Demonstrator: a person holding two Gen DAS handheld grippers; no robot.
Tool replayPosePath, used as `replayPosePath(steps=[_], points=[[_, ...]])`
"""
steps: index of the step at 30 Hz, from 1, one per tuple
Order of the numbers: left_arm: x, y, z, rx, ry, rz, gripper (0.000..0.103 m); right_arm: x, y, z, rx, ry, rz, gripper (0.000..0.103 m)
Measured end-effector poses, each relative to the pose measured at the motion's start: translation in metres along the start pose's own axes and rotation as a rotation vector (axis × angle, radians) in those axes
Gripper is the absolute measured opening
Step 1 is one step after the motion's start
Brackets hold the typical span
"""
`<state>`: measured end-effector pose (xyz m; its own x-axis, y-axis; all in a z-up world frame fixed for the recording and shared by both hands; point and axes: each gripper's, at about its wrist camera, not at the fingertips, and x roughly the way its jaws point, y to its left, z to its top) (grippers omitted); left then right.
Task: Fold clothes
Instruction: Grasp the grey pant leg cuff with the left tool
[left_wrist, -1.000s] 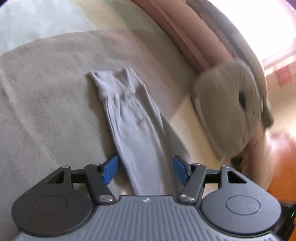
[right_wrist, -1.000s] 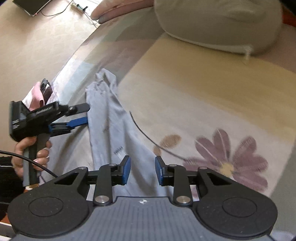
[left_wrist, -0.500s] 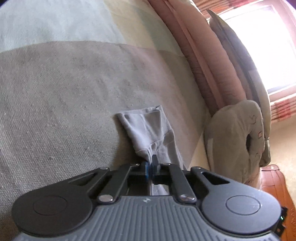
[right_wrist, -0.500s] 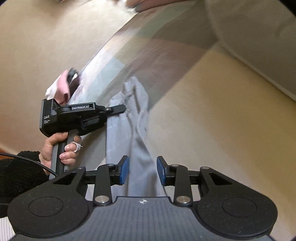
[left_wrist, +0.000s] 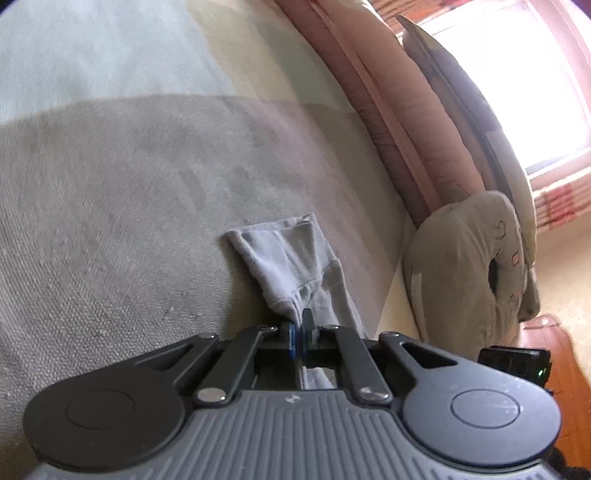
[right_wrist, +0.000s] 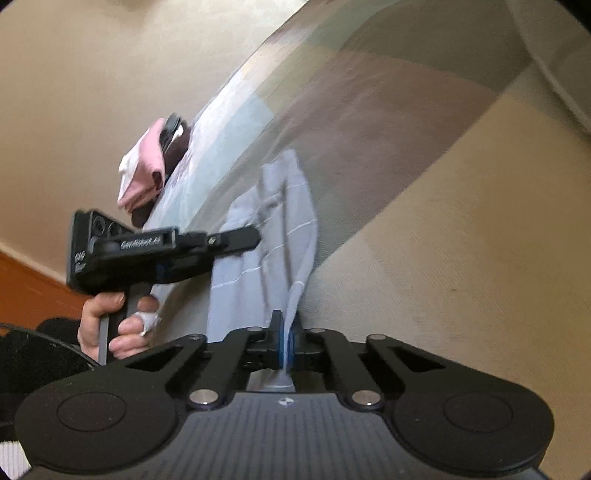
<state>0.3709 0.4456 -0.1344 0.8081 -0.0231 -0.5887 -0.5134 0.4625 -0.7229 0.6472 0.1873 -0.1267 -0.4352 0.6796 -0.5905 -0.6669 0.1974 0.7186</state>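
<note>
Both jaws are closed on thin pinches of the grey garment (right_wrist: 273, 236) lying stretched on the bed (left_wrist: 110, 206): left gripper (left_wrist: 300, 334) near its cuff end, right gripper (right_wrist: 283, 345) lower. Such shallow bites could slip if pulled unevenly, bunching the fold.

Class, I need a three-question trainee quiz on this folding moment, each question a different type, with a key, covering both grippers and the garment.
1. True or false: the left gripper is open above the pale grey knit garment.
2. Multiple choice: the right gripper is A) open, B) shut on the garment, C) out of view.
3. Fill in: the garment lies on a patchwork ____.

Key: 1 false, it is shut on the garment; 2 B; 3 bedspread.
</note>
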Motion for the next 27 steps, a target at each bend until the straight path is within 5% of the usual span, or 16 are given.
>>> replayPosePath(steps=[14, 21, 27], points=[[0.015, -0.076, 0.036, 0.232, -0.051, -0.103, 0.003, -0.085, 0.012, 0.03, -0.026, -0.229, -0.16, 0.003], [0.012, -0.051, 0.028, 0.203, -0.015, 0.016, 0.003, -0.083, 0.02, 0.016, -0.027, -0.145, -0.239, 0.013], [0.006, -0.028, 0.022, 0.16, 0.01, 0.076, 0.003, -0.112, 0.014, -0.039, 0.019, -0.029, -0.288, 0.022]])
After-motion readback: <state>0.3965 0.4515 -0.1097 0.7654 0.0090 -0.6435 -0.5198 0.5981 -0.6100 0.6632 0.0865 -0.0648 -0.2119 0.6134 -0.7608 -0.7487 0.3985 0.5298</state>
